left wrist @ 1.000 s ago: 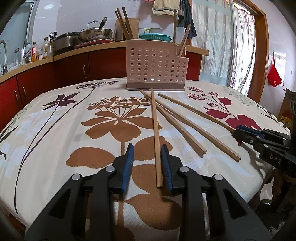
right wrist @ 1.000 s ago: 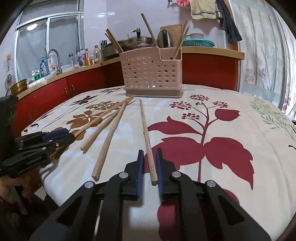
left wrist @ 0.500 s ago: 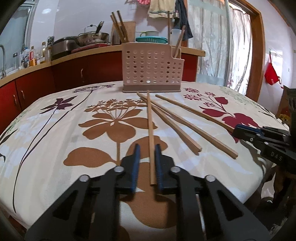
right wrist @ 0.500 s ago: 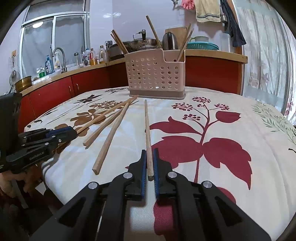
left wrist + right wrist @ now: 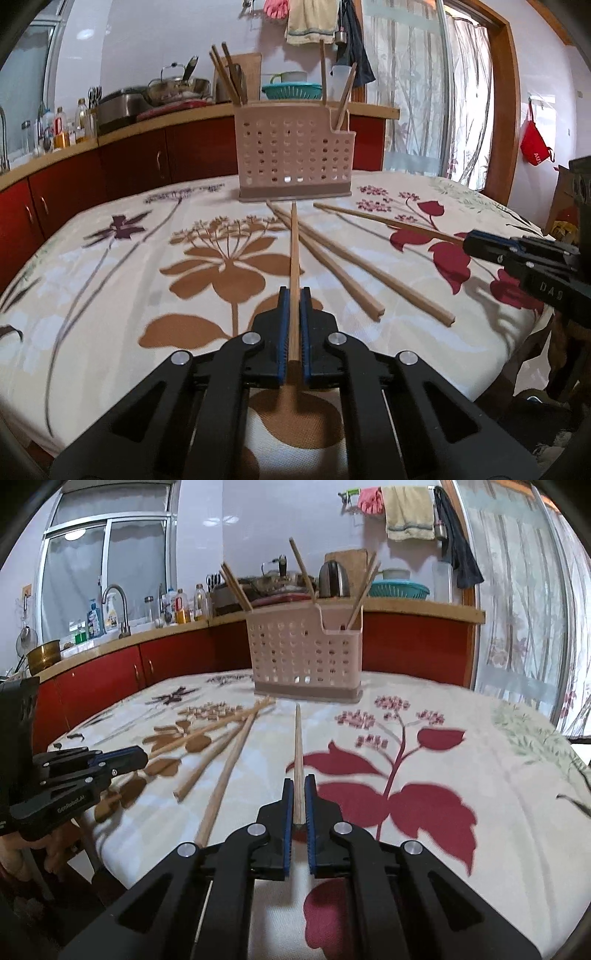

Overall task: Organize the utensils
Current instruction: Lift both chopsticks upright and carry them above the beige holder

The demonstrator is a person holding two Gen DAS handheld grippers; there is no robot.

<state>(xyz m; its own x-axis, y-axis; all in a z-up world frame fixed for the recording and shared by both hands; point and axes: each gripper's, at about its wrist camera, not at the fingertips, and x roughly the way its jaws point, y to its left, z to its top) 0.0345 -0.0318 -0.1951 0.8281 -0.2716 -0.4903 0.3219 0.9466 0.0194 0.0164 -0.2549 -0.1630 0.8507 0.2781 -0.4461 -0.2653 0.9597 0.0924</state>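
My left gripper [image 5: 294,295] is shut on the near end of a wooden chopstick [image 5: 294,254] that points at the pink perforated utensil holder [image 5: 295,155]. My right gripper [image 5: 299,784] is shut on another chopstick [image 5: 298,753], aimed at the same holder [image 5: 306,653]. Two loose chopsticks [image 5: 343,269] lie on the floral tablecloth between the grippers; they also show in the right wrist view [image 5: 225,764]. The holder has several chopsticks standing in it. Each gripper shows in the other's view, the right one [image 5: 517,258] and the left one [image 5: 92,768].
The round table's front edge [image 5: 480,369] is close under both grippers. Behind the holder runs a red kitchen counter [image 5: 147,657] with pots, bottles and a sink. A curtained glass door [image 5: 424,92] stands at the right.
Both grippers closed onto their chopsticks and both views have risen, with the held chopsticks now lifted at the near end.
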